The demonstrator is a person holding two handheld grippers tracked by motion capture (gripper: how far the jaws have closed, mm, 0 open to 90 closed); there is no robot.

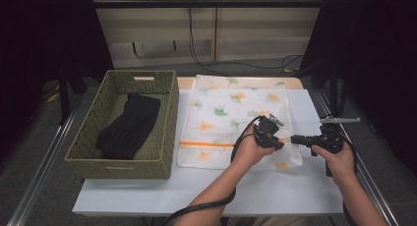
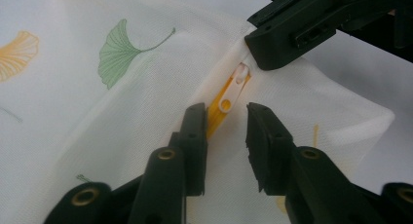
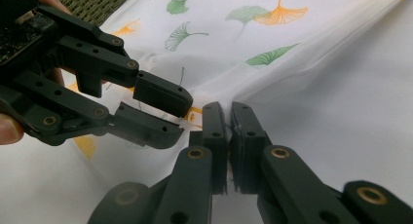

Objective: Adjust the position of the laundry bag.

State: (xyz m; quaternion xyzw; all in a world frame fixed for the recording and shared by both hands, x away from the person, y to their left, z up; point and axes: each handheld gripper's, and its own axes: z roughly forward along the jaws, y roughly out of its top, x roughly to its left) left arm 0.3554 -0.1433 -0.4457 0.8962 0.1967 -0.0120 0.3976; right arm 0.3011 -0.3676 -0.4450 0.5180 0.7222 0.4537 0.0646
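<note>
- The white mesh laundry bag printed with green and orange ginkgo leaves (image 1: 231, 123) lies flat on the white table (image 1: 275, 191), just beside the woven olive basket (image 1: 93, 142) holding a black garment (image 1: 129, 125)
- The right gripper (image 3: 229, 118) pinches the bag's fabric at the zip's end, jaws pressed together
- The left gripper (image 2: 226, 121) stands spread around the orange zip's white pull tab (image 2: 225, 103), its pads clear of it

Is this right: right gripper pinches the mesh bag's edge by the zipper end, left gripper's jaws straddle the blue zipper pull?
Not quite. The zipper pull is yellow-orange, not blue, as the left gripper view shows. The rest holds: the right gripper pinches the mesh bag edge, and the left gripper has its jaws either side of the pull, not yet pressing it.
</note>
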